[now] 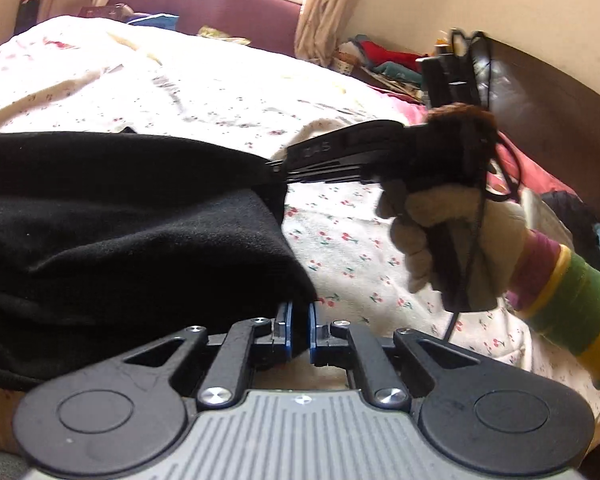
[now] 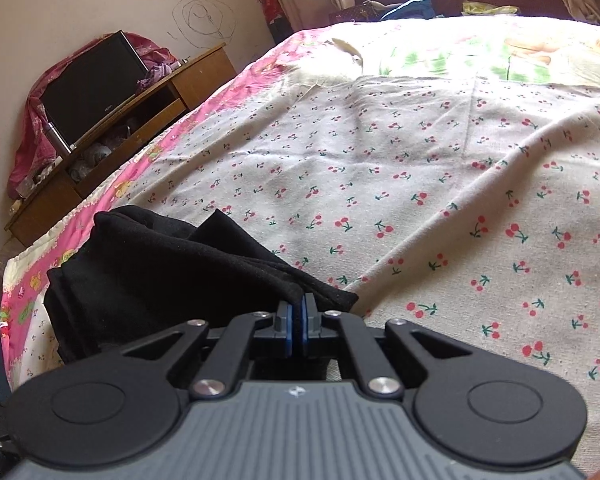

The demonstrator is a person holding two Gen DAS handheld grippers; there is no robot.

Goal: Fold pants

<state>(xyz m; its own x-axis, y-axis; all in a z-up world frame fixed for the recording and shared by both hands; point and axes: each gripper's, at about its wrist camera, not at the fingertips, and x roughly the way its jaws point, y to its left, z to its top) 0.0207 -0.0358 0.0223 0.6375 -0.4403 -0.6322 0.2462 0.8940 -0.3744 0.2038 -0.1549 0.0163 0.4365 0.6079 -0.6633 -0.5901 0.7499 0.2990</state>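
Across most of both views we see the bed (image 2: 440,168), covered by a pale sheet printed with red cherries, with a pink floral border running along its left edge in the right wrist view. On it lie the black pants (image 1: 120,240), a thick, soft bundle filling the left half of the left wrist view and the lower left of the right wrist view, already doubled into several layers.

Both tools have hold of that cloth. The left gripper (image 1: 300,332), at the lower centre of its own view, has its blue pads drawn in on a corner of the bundle, with dark fabric filling the narrow gap between them. The right gripper (image 2: 299,330) is pinched nearly closed on a thin fabric edge at the lower centre of its view. In the left wrist view the same right gripper reaches in from the right of the frame, its tips meeting the pants' far edge, held by a gloved hand (image 1: 448,240) with a striped sleeve (image 1: 572,312) behind it.

We judge the step in hand to be carrying a fold over. To do it well, we should lift both corners together and level, keep the edge between them taut, and lay it down squarely on the layers beneath. The thinner right-side pinch looks likelier to slip.
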